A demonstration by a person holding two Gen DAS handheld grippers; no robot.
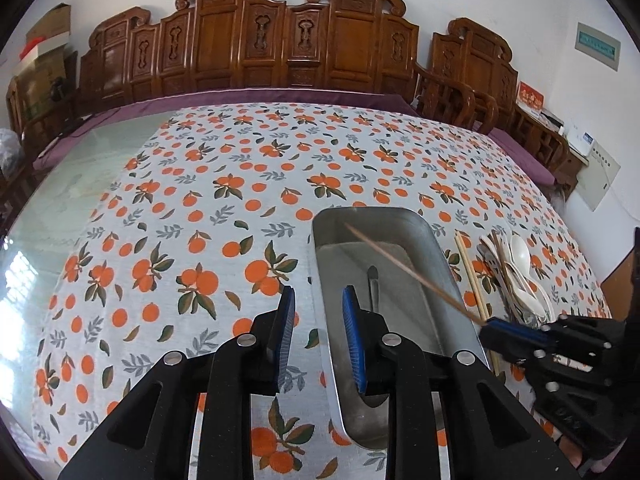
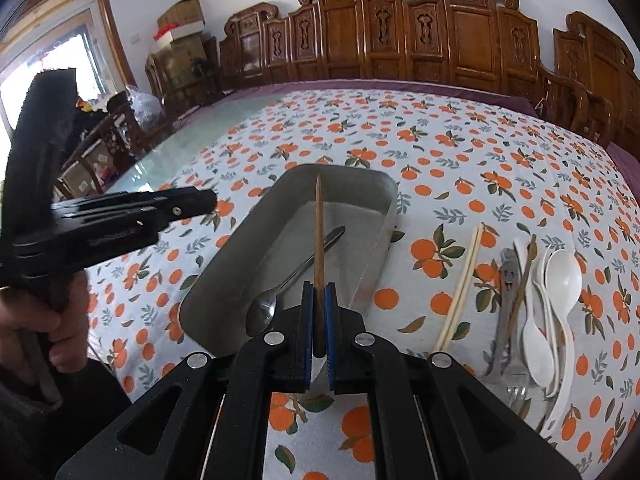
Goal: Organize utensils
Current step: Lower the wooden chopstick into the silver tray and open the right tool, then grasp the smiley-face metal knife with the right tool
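Note:
A metal tray lies on the orange-print tablecloth, with a metal spoon inside it. My right gripper is shut on a brown chopstick, whose tip points out over the tray. In the left wrist view the same chopstick slants across the tray from the right gripper. The spoon's handle shows there too. My left gripper is open and holds nothing; it hovers over the tray's left rim. From the right wrist it appears side-on as the left gripper, held by a hand.
Right of the tray lie a pale chopstick pair, metal cutlery, another brown chopstick and stacked white spoons. Carved wooden chairs line the far side. Bare glass tabletop lies left of the cloth.

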